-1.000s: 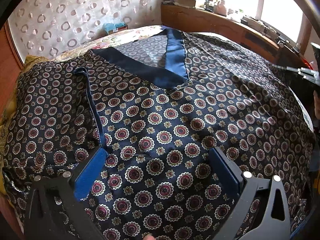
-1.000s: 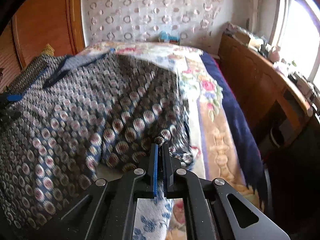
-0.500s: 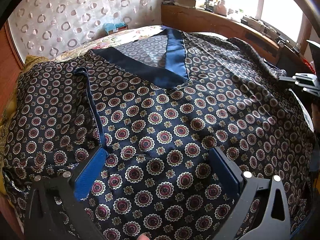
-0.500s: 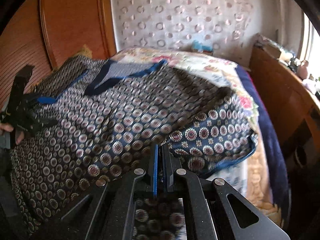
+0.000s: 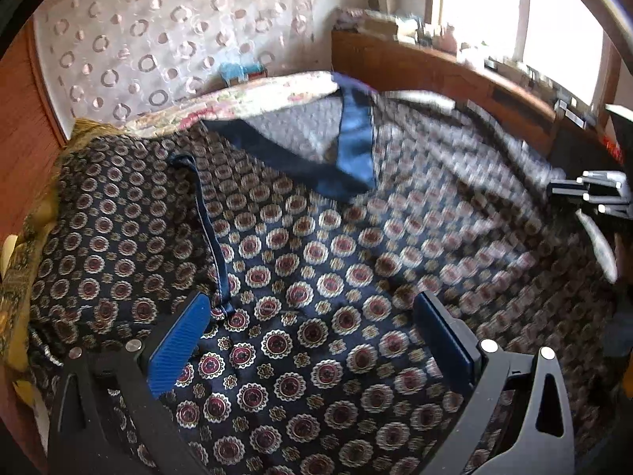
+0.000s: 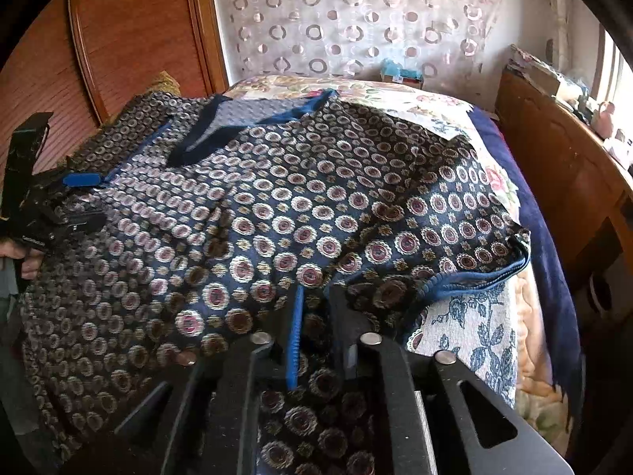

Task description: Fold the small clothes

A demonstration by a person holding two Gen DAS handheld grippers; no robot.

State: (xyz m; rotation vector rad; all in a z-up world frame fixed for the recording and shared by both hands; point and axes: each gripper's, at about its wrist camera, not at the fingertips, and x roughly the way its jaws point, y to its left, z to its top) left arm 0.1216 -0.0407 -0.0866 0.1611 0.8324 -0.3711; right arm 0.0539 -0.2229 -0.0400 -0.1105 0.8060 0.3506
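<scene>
Now the patterned top (image 6: 316, 213) lies spread over the bed (image 6: 474, 340), limp and slippery-looking. Right gripper (image 6: 316, 316) jaws just parting over its blue-trimmed sleeve; left gripper (image 5: 312, 336) gapes wide, empty; pinch hems.

no text, label, brand, number or sign can be read anywhere in either view.

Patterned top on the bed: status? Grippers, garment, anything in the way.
Left gripper open, over the patterned top. Right gripper just opening, sleeve fabric still between jaws. Sleeve folded inward. Nothing in the way.
</scene>
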